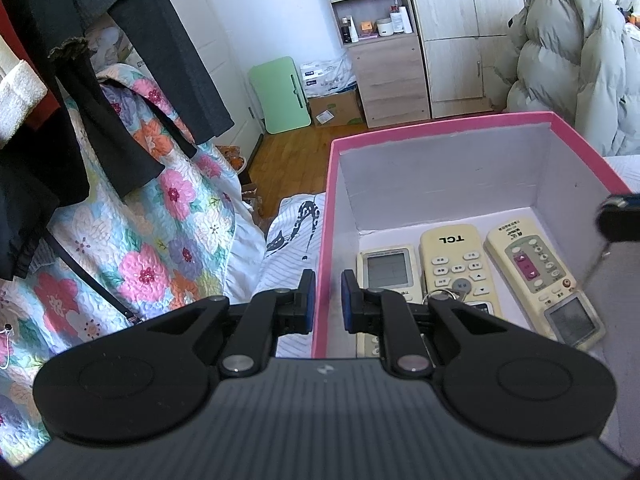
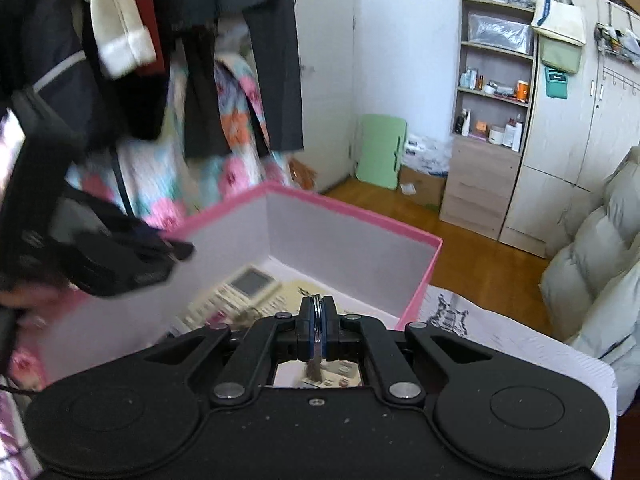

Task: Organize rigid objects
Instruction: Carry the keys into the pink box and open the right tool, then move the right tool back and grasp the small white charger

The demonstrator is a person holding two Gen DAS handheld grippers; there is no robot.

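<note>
A pink box with a white inside holds three cream remote controls: one with a screen, a TCL remote and a third. A key lies on the TCL remote. My left gripper straddles the box's left wall with a narrow gap between its pads; the wall is not pinched. My right gripper is shut on a key ring with a key, held above the box. The remotes look blurred below it.
The box stands on a white printed bedsheet. A floral quilt and dark hanging clothes are at the left. A grey puffer jacket lies at the right. Wooden floor, a shelf cabinet and a wardrobe stand behind.
</note>
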